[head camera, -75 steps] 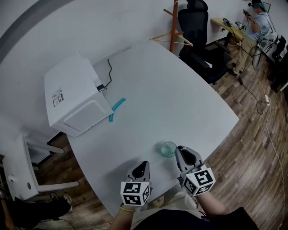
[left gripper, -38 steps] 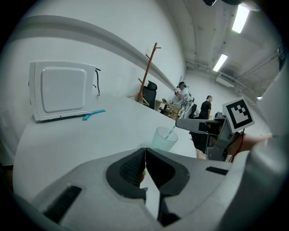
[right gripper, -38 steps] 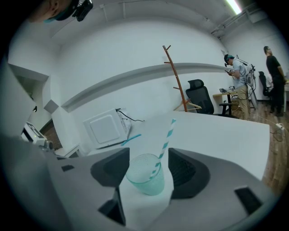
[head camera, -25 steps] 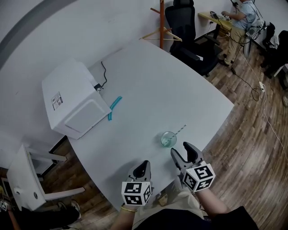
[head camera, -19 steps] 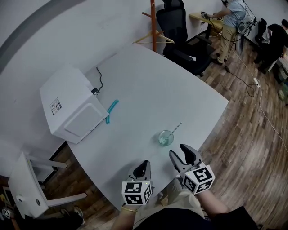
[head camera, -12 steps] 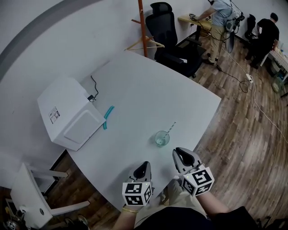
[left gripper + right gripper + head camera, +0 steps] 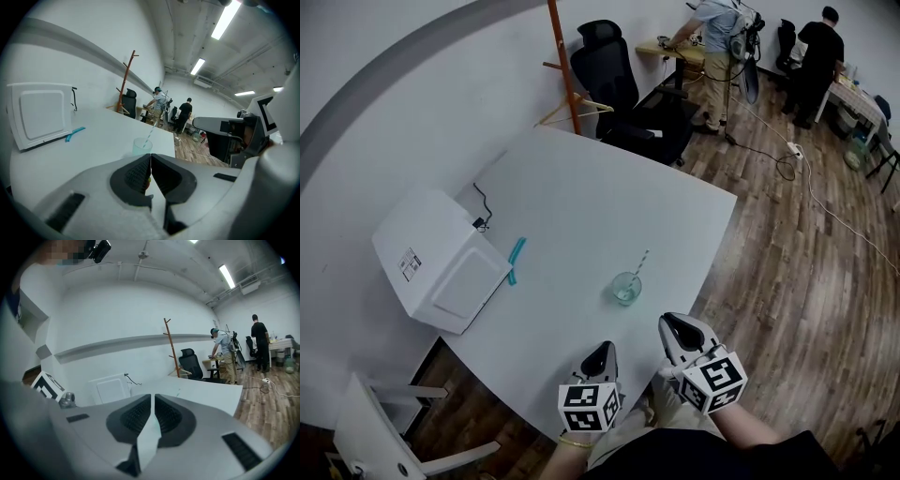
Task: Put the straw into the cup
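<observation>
A clear cup stands on the white table, with a striped straw leaning out of it to the upper right. Both grippers hang near the table's front edge, short of the cup and apart from it. My left gripper is shut with nothing in it. My right gripper is closing, its tips meeting, nothing between them. In the left gripper view the cup and straw show just beyond the shut left gripper. In the right gripper view, the right gripper faces the table, and the cup is hidden.
A white box with a black cable sits at the table's left, a teal stick beside it. A black office chair and an orange coat stand are behind the table. People stand at desks far back.
Three seconds ago the cup held no straw; now the straw stands in it. My right gripper has drawn back from the cup and its open jaws have closed. The head view has swung right.
</observation>
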Demonstrator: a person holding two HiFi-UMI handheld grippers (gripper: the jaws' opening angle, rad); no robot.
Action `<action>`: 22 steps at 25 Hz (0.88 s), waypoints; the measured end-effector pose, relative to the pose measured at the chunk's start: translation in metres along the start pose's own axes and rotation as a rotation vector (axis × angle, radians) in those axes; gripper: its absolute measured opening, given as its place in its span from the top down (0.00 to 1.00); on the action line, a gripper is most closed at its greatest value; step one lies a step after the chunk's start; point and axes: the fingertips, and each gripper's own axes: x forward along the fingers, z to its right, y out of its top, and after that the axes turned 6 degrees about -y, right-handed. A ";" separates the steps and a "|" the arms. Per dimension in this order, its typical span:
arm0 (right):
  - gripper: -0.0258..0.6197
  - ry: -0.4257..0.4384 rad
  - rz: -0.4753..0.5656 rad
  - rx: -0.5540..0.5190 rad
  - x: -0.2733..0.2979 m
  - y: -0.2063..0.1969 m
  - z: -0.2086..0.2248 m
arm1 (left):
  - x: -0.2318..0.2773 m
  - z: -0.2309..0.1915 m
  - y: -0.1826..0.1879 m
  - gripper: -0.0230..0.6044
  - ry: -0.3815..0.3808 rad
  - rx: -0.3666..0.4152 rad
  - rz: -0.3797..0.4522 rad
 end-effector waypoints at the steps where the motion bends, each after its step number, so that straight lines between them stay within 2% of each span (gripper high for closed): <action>1: 0.89 -0.002 0.001 0.000 -0.003 0.000 -0.002 | -0.001 0.002 -0.001 0.93 -0.009 0.005 -0.002; 10: 0.91 -0.012 0.000 -0.033 -0.024 -0.004 -0.013 | -0.007 0.016 -0.005 0.93 -0.062 0.033 -0.014; 22: 0.91 -0.003 0.006 -0.026 -0.028 0.001 -0.012 | -0.007 0.019 -0.006 0.93 -0.065 0.028 -0.007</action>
